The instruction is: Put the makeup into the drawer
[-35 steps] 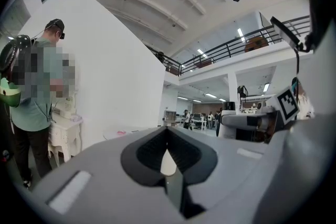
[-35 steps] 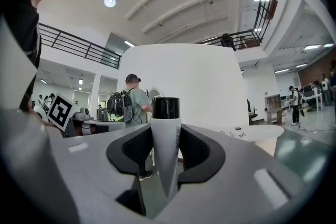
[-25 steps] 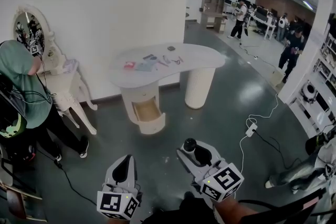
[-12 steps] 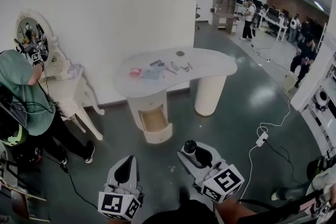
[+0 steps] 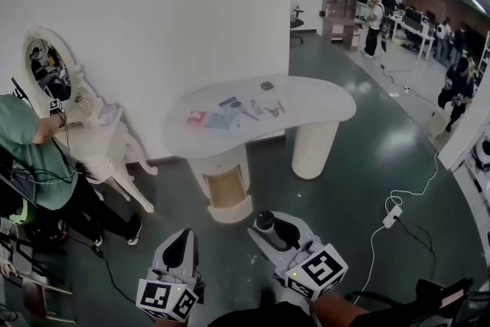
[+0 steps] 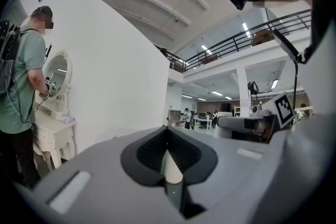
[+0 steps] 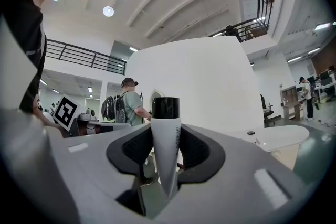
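Tongs carrying a makeup tube, short of the counter

The right tongs grasp a white tube with a black cap, held upright. The left tongs are clenched; a pale sliver shows at their seam, and I cannot tell what it is. Ahead stands the white counter with more makeup items lying on it, well apart from both tongs. The drawer in its pedestal stands open.
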{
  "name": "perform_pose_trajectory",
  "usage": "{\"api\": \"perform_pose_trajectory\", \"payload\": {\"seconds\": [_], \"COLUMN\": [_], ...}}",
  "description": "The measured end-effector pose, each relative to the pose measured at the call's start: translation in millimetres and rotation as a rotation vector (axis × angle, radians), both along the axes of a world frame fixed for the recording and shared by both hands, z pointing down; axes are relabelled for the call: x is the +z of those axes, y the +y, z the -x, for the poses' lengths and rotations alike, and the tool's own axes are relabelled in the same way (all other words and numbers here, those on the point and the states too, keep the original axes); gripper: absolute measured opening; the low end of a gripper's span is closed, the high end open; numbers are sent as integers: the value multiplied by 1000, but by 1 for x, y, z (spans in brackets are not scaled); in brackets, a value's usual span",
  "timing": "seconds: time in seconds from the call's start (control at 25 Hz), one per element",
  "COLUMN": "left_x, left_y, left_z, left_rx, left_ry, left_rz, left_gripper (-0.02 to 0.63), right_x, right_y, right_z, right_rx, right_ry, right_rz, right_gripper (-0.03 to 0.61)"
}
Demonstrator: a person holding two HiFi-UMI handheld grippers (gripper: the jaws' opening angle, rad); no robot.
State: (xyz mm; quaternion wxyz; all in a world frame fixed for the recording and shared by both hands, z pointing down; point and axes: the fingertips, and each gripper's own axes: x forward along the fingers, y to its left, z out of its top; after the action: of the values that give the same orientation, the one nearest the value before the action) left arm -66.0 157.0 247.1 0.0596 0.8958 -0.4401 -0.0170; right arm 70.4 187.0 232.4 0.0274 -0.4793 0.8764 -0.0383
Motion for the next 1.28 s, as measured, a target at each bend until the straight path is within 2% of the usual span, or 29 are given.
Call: {"api": "perform_pose_trajectory", "payload": {"seconds": [0.24, 0.48, 0.72, 0.88, 1.28], "left_x": [-2, -3, 2, 5, 0], "left_y": [-23, -33, -54, -80, -154], "left_z": [-27, -32, -28, -23, 0], "left_rx": [-20, -37, -45, -52, -37], "left_ry": [-28, -57, -63, -41, -40], "left_rz": [-4, 10, 17, 21, -27], "left_gripper": [-1, 0, 0, 0, 0], "right_x": [-2, 0, 5, 6, 2], "right_y": [-27, -43, -63, -86, -164], "right_z": [-27, -34, -32, -30, -3], "right_rx": [-34, -56, -65, -52, -42], "right_ry": [-27, -52, -45, -14, 28], "right_rz": [-8, -2, 14, 19, 16], "right_gripper": [146, 146, 146, 146, 146]}}
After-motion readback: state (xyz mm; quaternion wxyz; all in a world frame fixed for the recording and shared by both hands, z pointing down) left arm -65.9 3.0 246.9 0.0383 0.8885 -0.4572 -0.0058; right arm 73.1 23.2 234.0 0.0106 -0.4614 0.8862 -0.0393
